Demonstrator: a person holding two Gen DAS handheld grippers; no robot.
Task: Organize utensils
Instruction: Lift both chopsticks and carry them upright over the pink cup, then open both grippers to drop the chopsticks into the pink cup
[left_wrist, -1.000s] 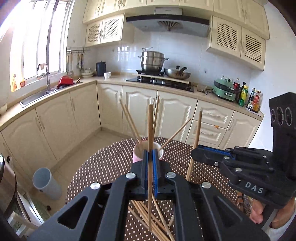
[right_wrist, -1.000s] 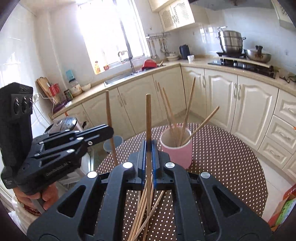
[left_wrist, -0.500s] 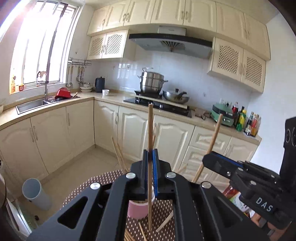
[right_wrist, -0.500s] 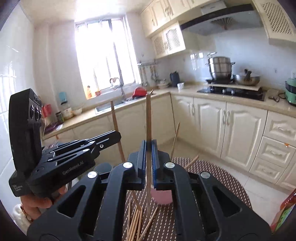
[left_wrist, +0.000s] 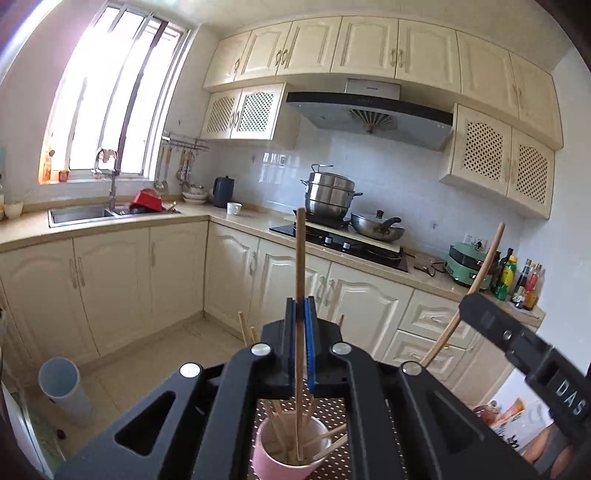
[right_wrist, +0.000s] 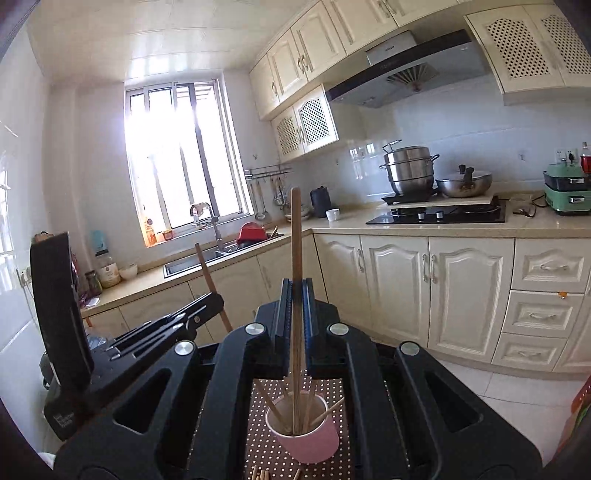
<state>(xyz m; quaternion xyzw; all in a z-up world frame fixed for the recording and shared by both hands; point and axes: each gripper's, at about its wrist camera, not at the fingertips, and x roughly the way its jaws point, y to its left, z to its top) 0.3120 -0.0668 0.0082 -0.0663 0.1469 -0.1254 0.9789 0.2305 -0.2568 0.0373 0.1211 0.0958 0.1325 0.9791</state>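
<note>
Chopstick (left_wrist: 300, 258) upright in left tongs (left_wrist: 302, 314) above pink cup (left_wrist: 291, 456)

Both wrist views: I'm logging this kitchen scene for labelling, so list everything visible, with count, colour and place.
cup: one, pink, on the dotted mat below the tongs, chopsticks standing in it
mat: one, brown with white dots, under the cup
held chopsticks: two, wooden, one upright in each pair of tongs
loose chopsticks: a few, wooden, on the mat in front of the cup
steamer pot: one, steel, on the hob
wok: one, steel, beside the pot
kettle: one, dark, counter corner
bin: one, grey, floor
left tongs: black, shut on a chopstick
right tongs: black, shut on a chopstick
</note>
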